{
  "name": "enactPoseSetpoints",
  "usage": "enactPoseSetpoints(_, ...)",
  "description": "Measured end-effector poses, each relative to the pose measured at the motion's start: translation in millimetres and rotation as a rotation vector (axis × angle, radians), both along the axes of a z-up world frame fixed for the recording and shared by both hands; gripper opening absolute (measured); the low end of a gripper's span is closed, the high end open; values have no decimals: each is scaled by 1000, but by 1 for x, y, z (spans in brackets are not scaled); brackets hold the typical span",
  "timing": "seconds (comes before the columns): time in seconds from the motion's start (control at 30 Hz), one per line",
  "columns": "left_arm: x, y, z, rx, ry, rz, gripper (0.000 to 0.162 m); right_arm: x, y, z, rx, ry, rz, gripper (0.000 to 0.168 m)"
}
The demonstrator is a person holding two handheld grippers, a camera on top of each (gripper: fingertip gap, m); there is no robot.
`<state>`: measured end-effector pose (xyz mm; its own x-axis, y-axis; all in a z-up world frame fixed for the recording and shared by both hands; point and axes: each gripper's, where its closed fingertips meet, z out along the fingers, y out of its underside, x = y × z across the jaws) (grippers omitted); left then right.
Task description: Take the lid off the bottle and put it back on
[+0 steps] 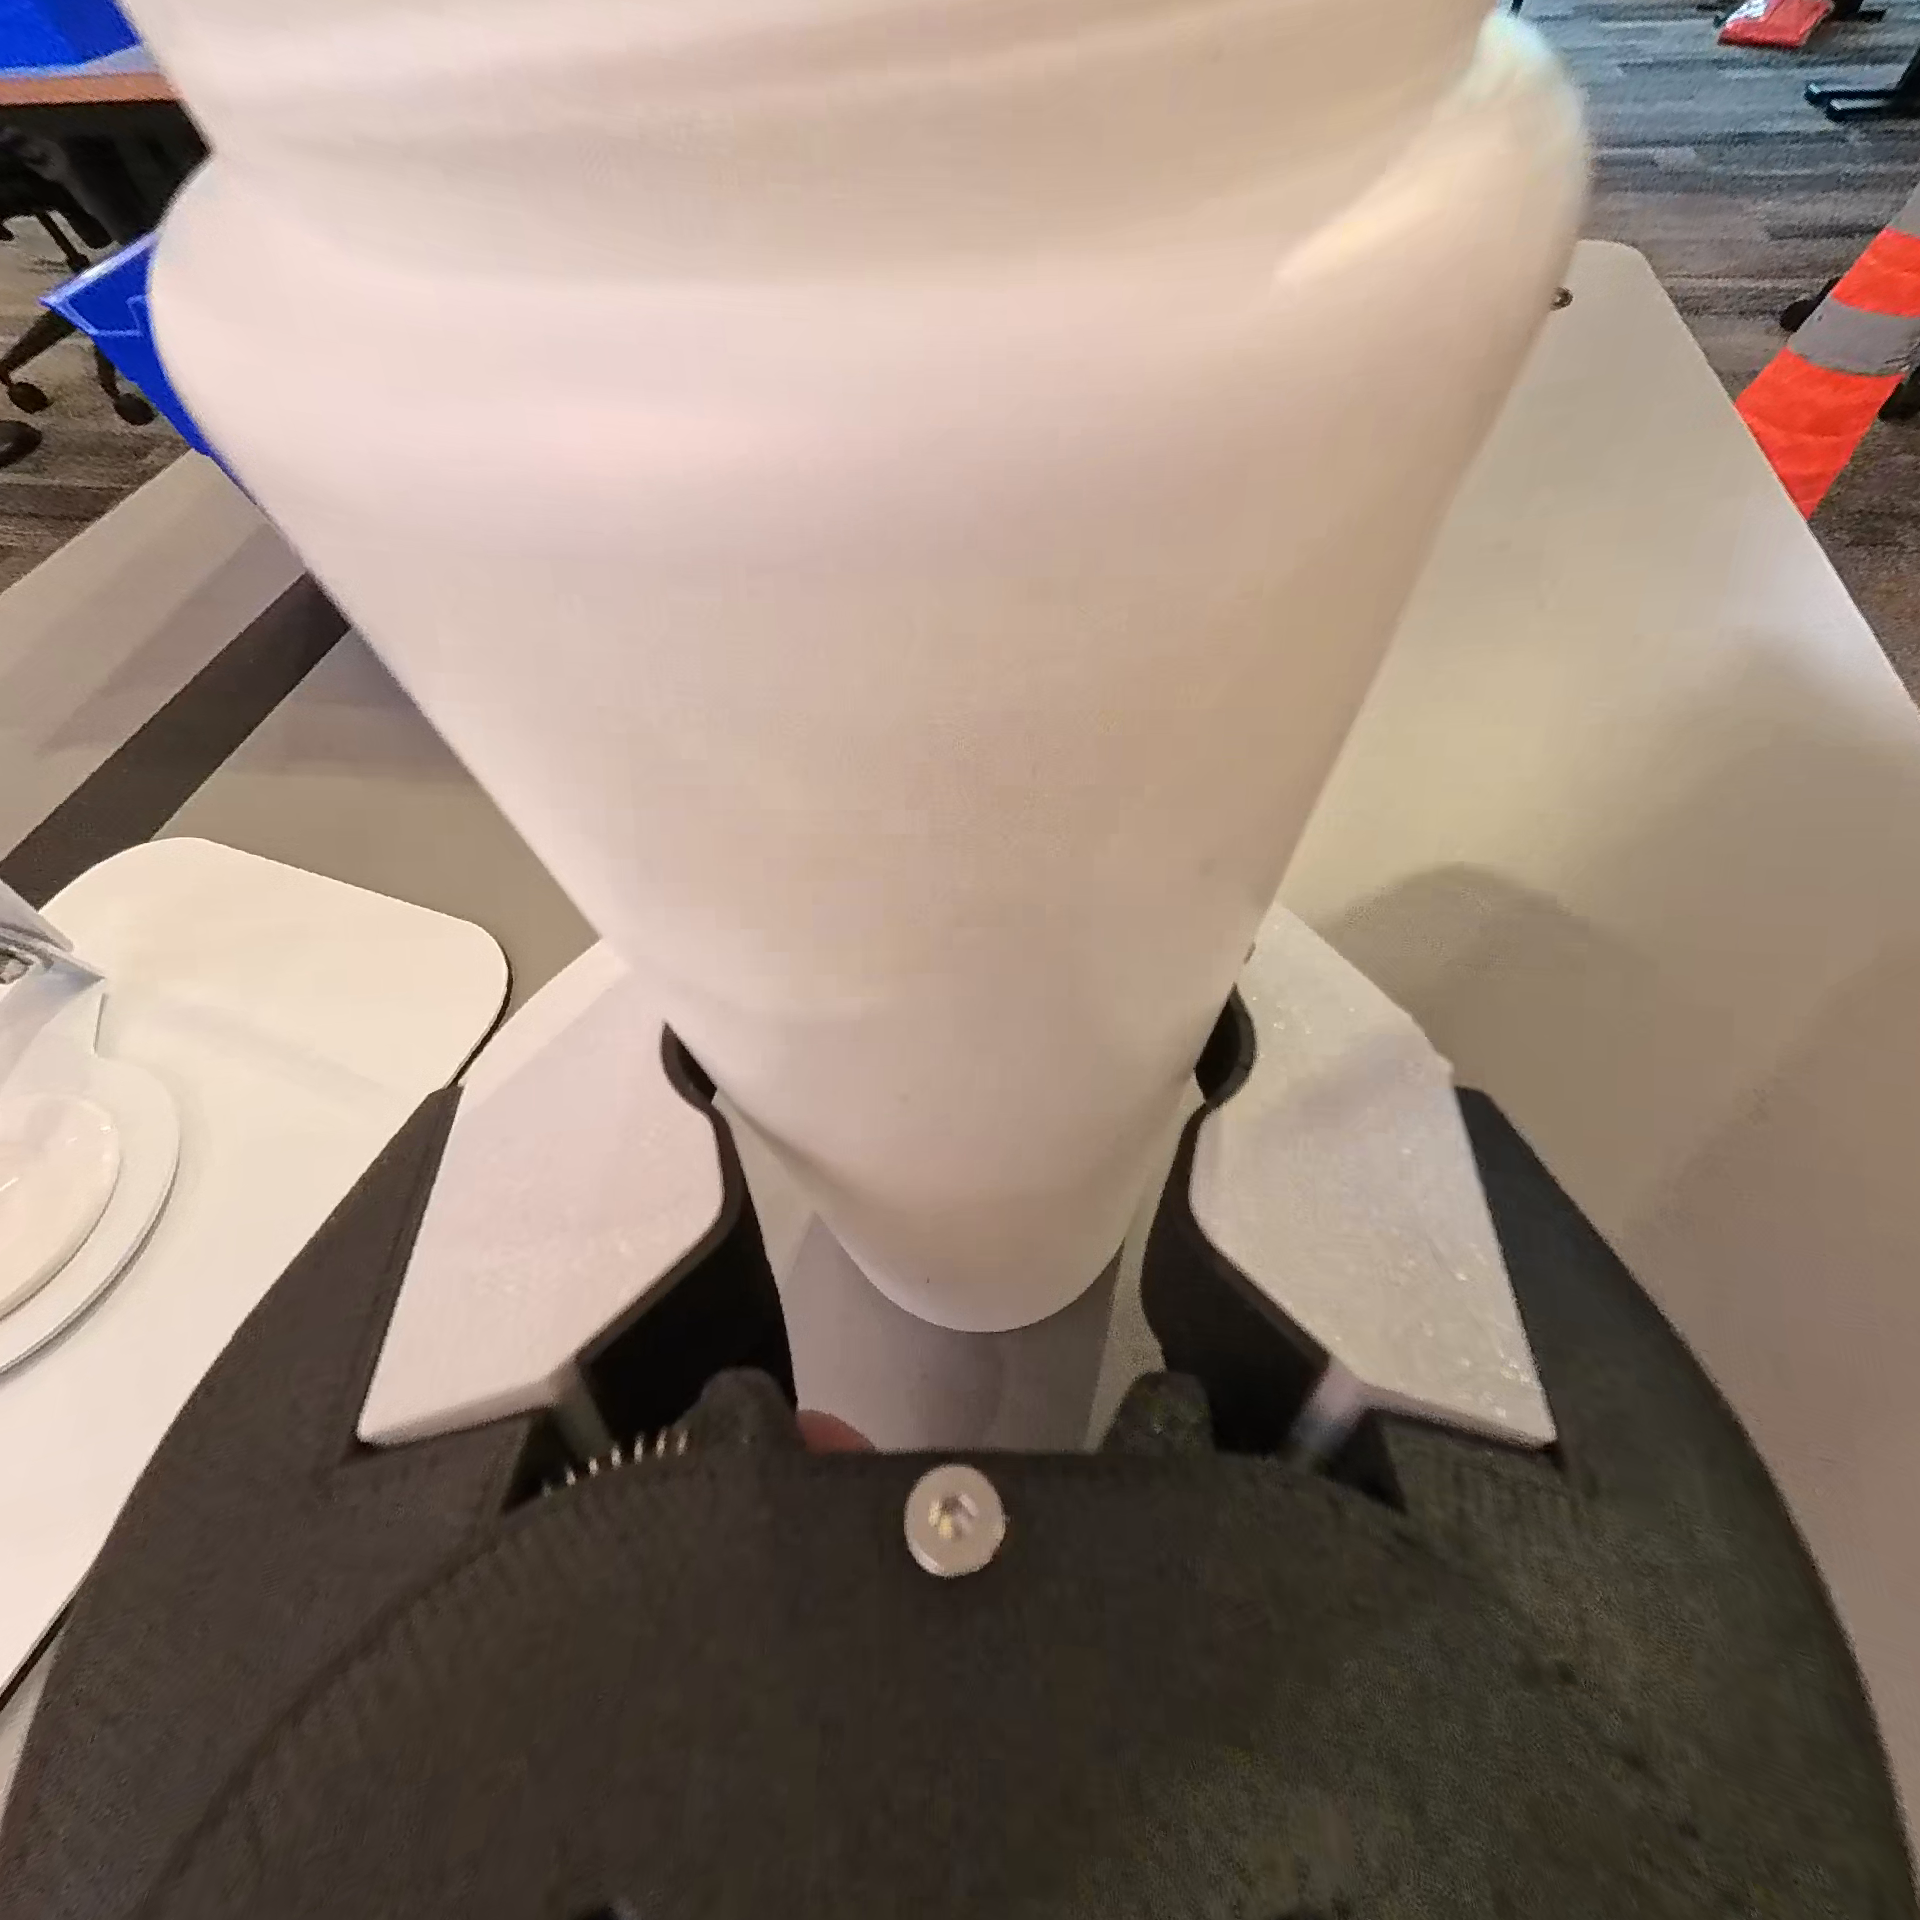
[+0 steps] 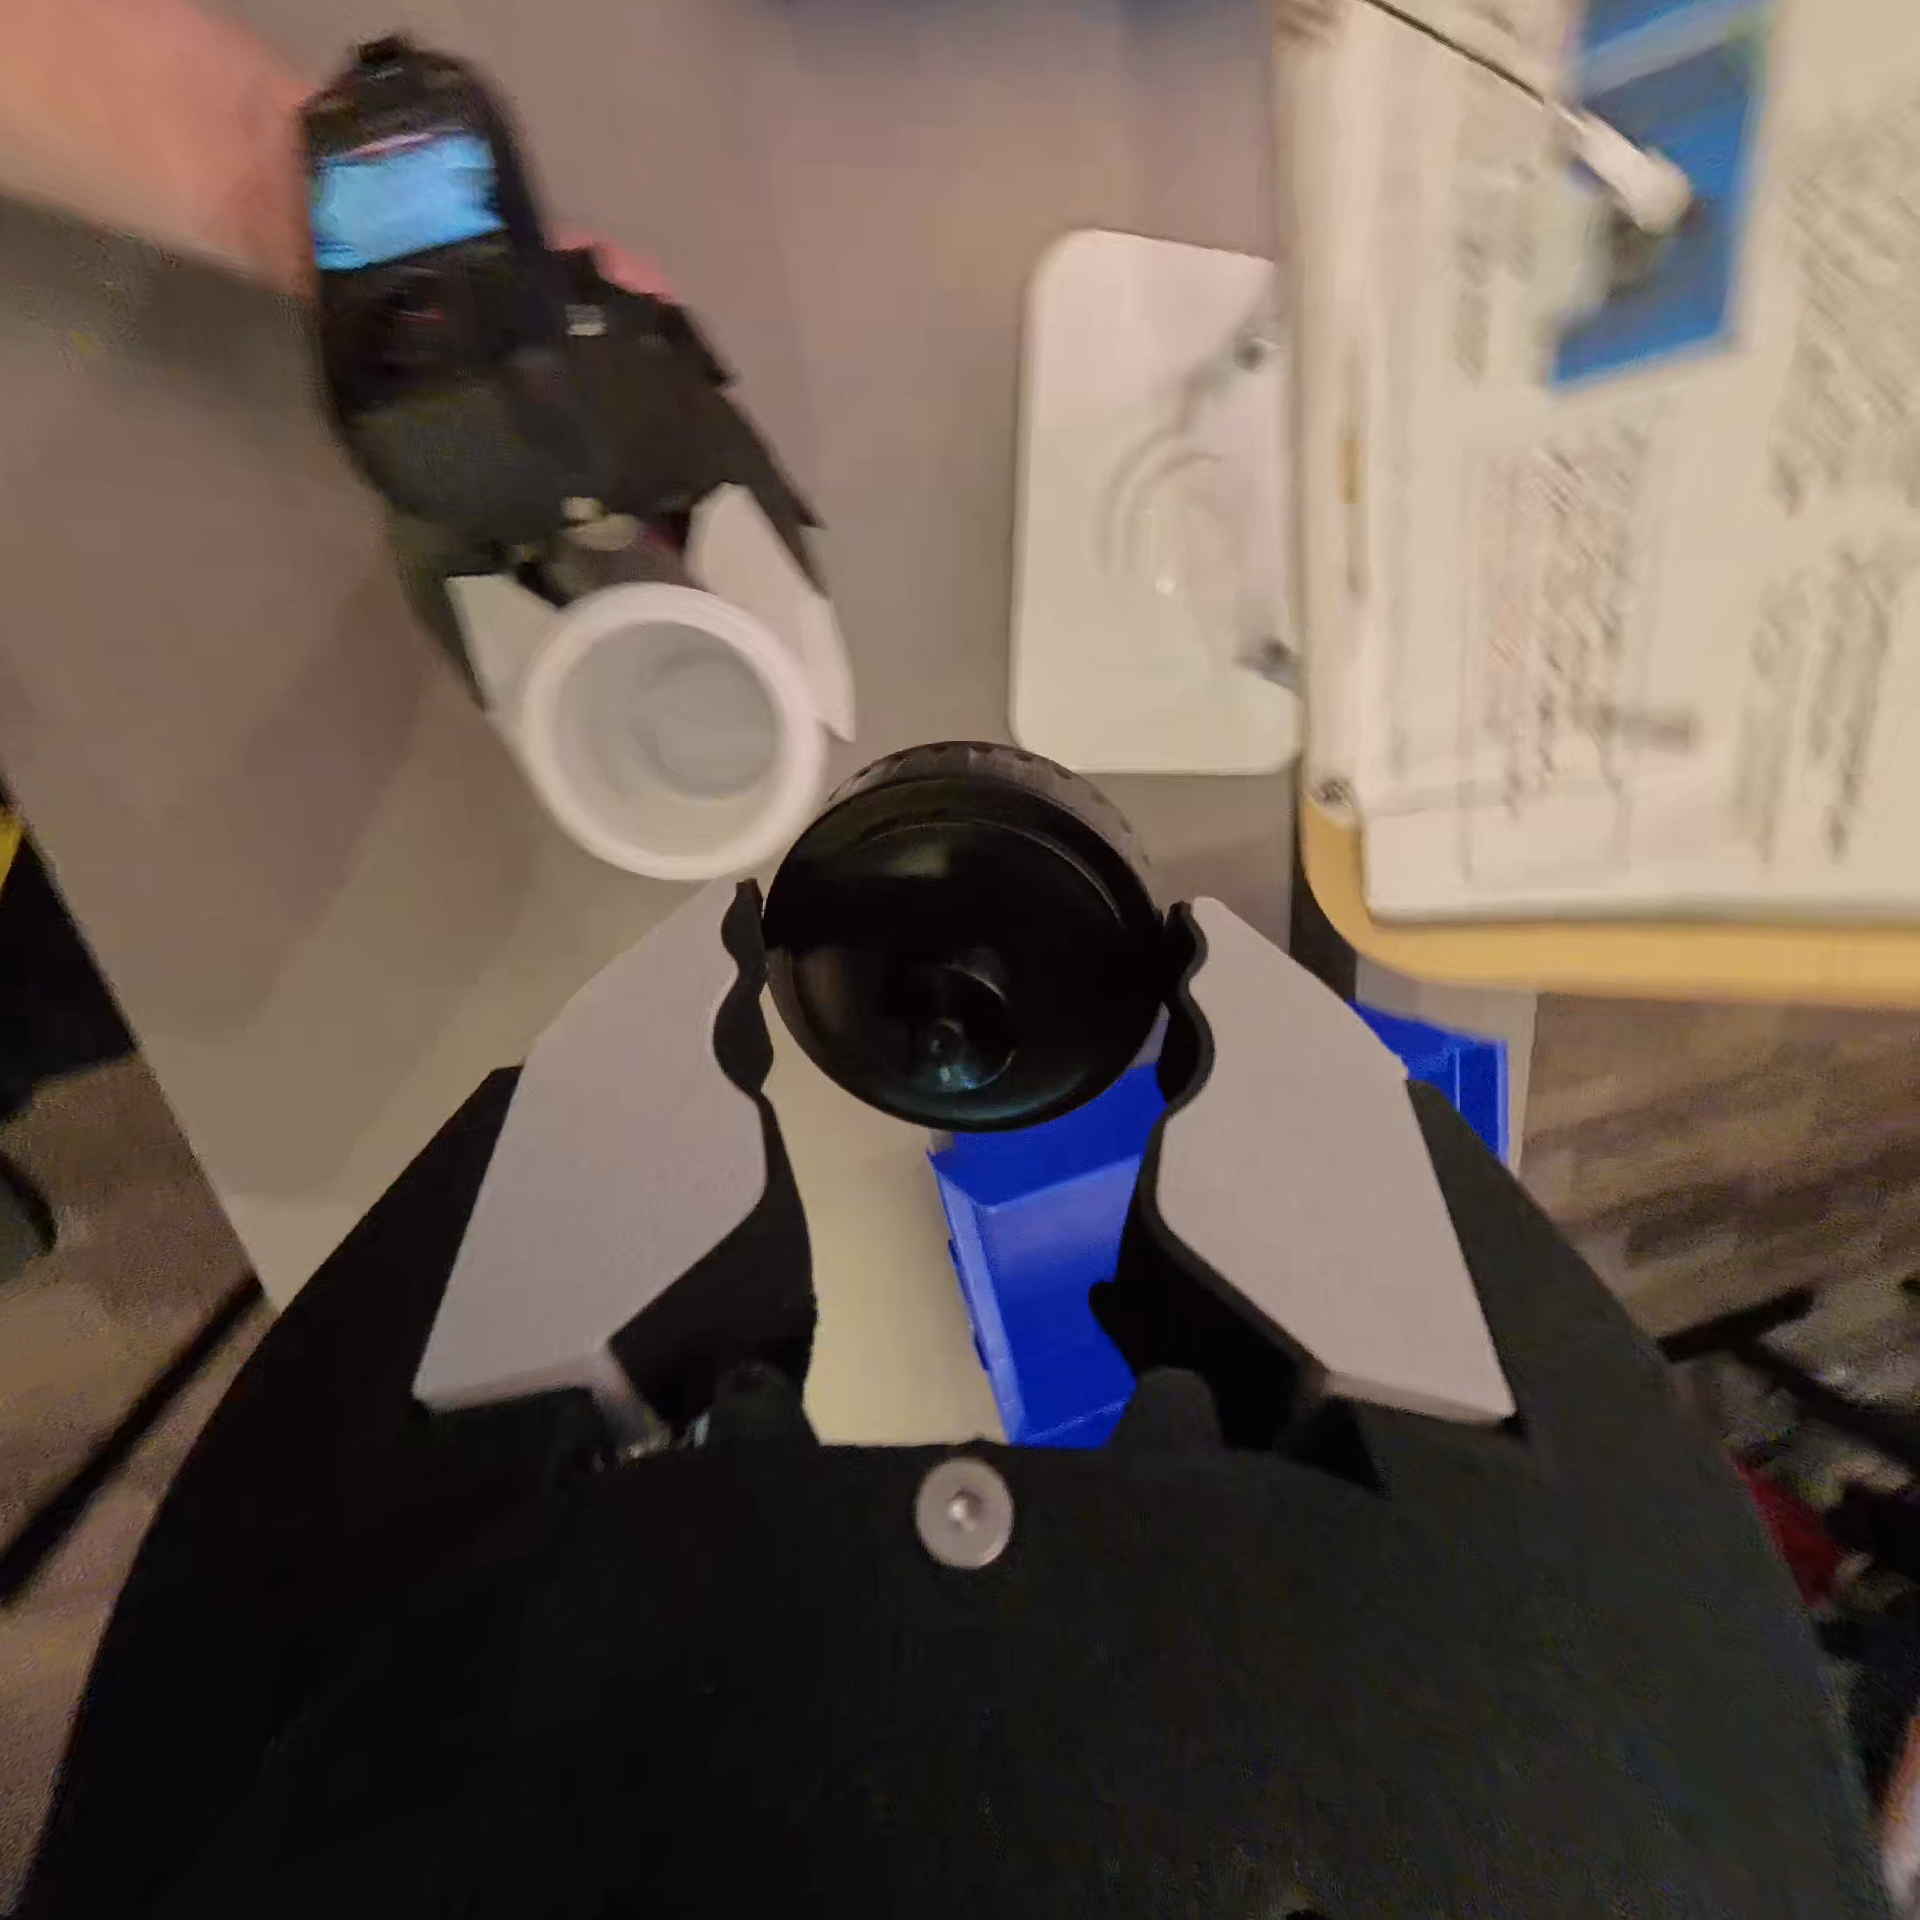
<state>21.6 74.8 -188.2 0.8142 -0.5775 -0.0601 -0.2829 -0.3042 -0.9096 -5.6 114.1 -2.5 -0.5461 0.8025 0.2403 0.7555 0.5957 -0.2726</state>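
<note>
We see the lid off. The left tongs (image 1: pixel 956 1060) are clamped on the white bottle (image 1: pixel 831 582), fingers pressed against its lower body on both sides; the bottle is held up off the bench (image 1: pixel 1558 727), its wide threaded neck leaning away from the camera toward the far edge. In the right wrist view the bottle's open mouth (image 2: pixel 670 732) faces us, inside looks empty, with the left tongs (image 2: pixel 665 623) behind it and a person's hand (image 2: pixel 125 135) on the handle, all blurred.

The right tongs (image 2: pixel 961 951) are closed partway on the black lid (image 2: pixel 961 935), gripped at the fingertips by its ribbed rim, underside toward the camera. The lid sits just beside the bottle mouth, to its right and a little nearer us, rims close; we can't tell if they touch.

A white tray (image 1: pixel 312 997) sits at the bench's left side. A blue bin (image 2: pixel 1049 1247) shows below the lid, past the bench edge. An orange cone (image 1: pixel 1860 353) stands on the floor at the far right.
</note>
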Motion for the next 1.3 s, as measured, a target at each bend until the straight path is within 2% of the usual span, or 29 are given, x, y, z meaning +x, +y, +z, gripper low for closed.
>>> enactPoseSetpoints(0.1, 0, 0, 0, 2, -3, 0, 92, 21, 73, 8, -13, 82, -262, 74)
enactPoseSetpoints(0.2, 0, 0, 0, 2, -1, 0, 92, 45, 144, -4, -64, 133, -505, 74)
enactPoseSetpoints(0.3, 0, 0, 0, 4, -5, -2, 92, 59, 195, -40, -197, 128, -680, 74)
enactPoseSetpoints(0.4, 2, 0, 0, 5, -6, -5, 92, 70, 236, -100, -245, 32, -797, 74)
enactPoseSetpoints(0.5, 3, 0, 0, 7, -7, -8, 92, 68, 262, -158, -303, -43, -870, 74)
enactPoseSetpoints(0.63, 3, 0, 0, 9, -12, -11, 92, 59, 279, -219, -383, -132, -922, 75)
enactPoseSetpoints(0.73, 4, 0, 0, 10, -13, -11, 92, 50, 283, -245, -395, -170, -926, 75)
enactPoseSetpoints(0.83, 4, 0, 0, 13, -16, -13, 92, 45, 282, -257, -405, -196, -920, 75)
enactPoseSetpoints(0.9, 4, 0, 1, 14, -18, -14, 92, 46, 282, -257, -424, -204, -928, 77)
enactPoseSetpoints(0.97, 4, 0, 1, 15, -20, -15, 92, 48, 289, -245, -401, -147, -945, 93)
enactPoseSetpoints(1.07, 4, 0, 1, 16, -19, -15, 92, 54, 294, -209, -391, -9, -970, 101)
enactPoseSetpoints(1.13, 5, 0, 1, 16, -18, -14, 92, 57, 283, -168, -336, 138, -919, 97)
enactPoseSetpoints(1.2, 6, 0, 1, 15, -17, -14, 92, 53, 238, -123, -343, 276, -743, 94)
enactPoseSetpoints(1.3, 7, 0, 1, 16, -19, -15, 92, 44, 128, -84, -407, 421, -381, 110)
